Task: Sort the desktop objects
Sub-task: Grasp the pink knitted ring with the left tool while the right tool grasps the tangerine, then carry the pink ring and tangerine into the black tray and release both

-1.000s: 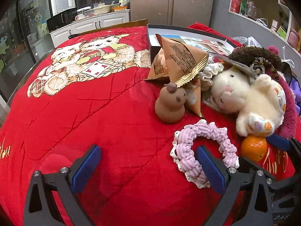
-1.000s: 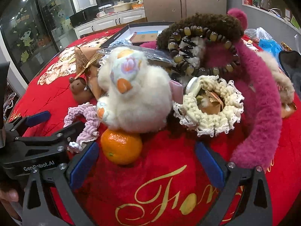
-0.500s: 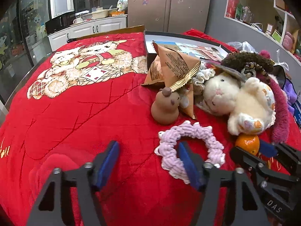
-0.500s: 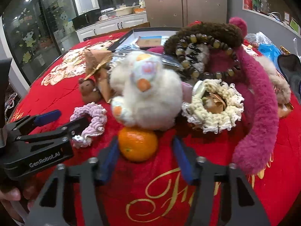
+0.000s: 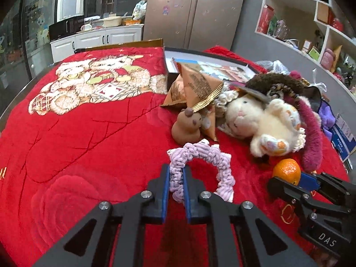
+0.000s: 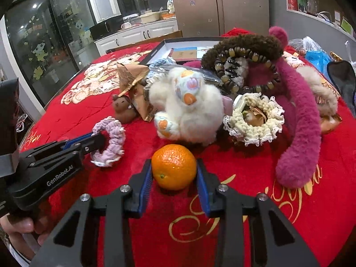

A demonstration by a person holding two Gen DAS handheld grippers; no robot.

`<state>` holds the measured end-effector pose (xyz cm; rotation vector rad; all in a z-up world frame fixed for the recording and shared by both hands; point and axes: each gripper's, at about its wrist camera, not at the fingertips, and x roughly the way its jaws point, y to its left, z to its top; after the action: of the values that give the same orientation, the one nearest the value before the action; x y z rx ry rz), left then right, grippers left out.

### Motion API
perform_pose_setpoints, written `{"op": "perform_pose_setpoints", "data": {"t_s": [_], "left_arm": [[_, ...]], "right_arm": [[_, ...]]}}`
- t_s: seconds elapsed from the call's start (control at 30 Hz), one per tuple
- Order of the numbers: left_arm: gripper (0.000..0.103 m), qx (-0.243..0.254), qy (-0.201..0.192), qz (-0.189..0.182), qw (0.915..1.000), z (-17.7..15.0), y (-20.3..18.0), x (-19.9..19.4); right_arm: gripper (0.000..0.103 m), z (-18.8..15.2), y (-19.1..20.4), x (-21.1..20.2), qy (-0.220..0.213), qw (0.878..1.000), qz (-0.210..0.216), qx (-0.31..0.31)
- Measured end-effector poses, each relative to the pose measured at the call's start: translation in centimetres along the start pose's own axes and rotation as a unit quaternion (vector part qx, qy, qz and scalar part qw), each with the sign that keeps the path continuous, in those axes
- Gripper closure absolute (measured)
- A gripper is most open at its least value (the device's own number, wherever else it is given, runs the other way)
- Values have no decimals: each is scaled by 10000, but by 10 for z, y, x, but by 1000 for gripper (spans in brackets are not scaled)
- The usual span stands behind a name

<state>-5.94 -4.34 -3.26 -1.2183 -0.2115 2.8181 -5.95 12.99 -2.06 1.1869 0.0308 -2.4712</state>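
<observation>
Left wrist view: left gripper clamped tight on the near-left side of the pink scrunchie, blue pads squeezing the band flat. The scrunchie loop stands up off the red blanket. Wide bare blanket to the left and ahead-left, out to the bear print and the table's far edge. To the right it's crowded: brown figurine just behind the scrunchie, kraft paper packet touching it, white plush toy beside that, magenta plush band at the pile's right. Open flat box at the back. Orange lower right, held in the right gripper, whose black frame crosses that corner.

Right wrist view: right gripper has both blue pads pressed on the sides of the orange, partway wide with the fruit filling the gap. The orange sits just in front of the white plush toy, near it; cannot tell whether it is off the cloth. Cream lace scrunchie and bead bracelet to the right behind it, magenta plush band curving down the right. Bare red blanket near and to the right. The left gripper comes in from the left with the pink scrunchie; a hand at the lower left edge holds its handle.
</observation>
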Motion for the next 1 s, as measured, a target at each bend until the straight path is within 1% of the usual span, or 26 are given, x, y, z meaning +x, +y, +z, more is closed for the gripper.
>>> {"op": "perform_pose_setpoints", "data": {"t_s": [0.23, 0.4, 0.67, 0.77, 0.93, 1.0], "left_arm": [[92, 91, -210, -186, 9996, 2, -6, -10], [92, 51, -279, -309, 9991, 2, -9, -23], [92, 192, -563, -313, 9977, 11, -19, -58], [92, 283, -678, -228, 9970, 17, -24, -70], [92, 385, -770, -239, 9960, 28, -34, -84], [92, 464, -819, -228, 9953, 34, -40, -88]], "right_arm": [[65, -1, 3, -25, -176, 9998, 27, -102], [65, -3, -1, -45, -302, 9995, 8, -87], [65, 2, -3, -69, -562, 9983, 92, -78], [65, 5, -3, -81, -701, 9974, 63, -132], [65, 18, -2, -101, -1011, 9946, -82, -210], [65, 26, -6, -108, -1095, 9938, -20, -202]]}}
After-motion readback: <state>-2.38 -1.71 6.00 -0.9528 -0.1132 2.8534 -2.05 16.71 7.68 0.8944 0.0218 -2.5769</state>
